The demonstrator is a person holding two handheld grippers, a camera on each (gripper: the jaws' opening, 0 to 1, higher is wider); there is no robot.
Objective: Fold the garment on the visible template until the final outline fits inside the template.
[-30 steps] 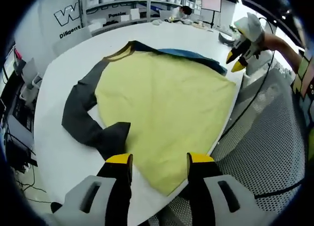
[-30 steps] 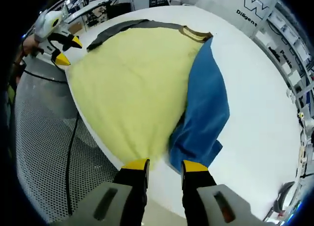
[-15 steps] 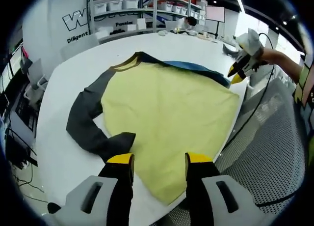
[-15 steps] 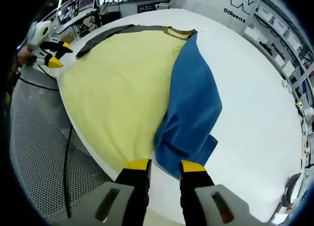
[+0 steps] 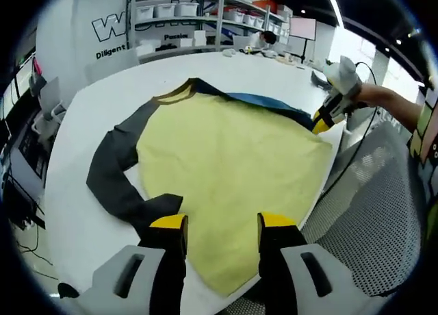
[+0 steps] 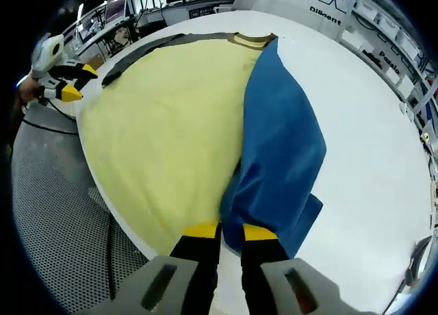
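The shirt (image 5: 229, 174) lies spread flat on the round white bench (image 5: 82, 116), yellow body up, with the dark grey sleeve (image 5: 116, 164) on one side and the blue sleeve (image 6: 280, 144) on the other. No template outline can be made out under the cloth.

The left hand-held gripper (image 5: 217, 226) has its jaws standing well apart, released, with the hem of the yellow body just ahead and the cuff of the grey sleeve just beside its left jaw. Nothing sits between the jaws.

The right hand-held gripper (image 6: 222, 231) is at the opposite lower corner of the shirt, where the yellow hem meets the blue sleeve. Its jaws are drawn close together with only a narrow gap, tips right at the fabric edge — whether they have actually pinched the cloth I cannot tell from here.

Judging by the layout, the fold has not begun: both sleeves lie out to the sides and the body is at full width, part of the hem hanging over the bench edge. This looks like the step of taking hold of the two hem corners. The next move calls for the left jaws to close on the hem ahead of them, then both hands lifting together and carrying the hem toward the collar (image 5: 179, 90) — evenly, so the body does not skew
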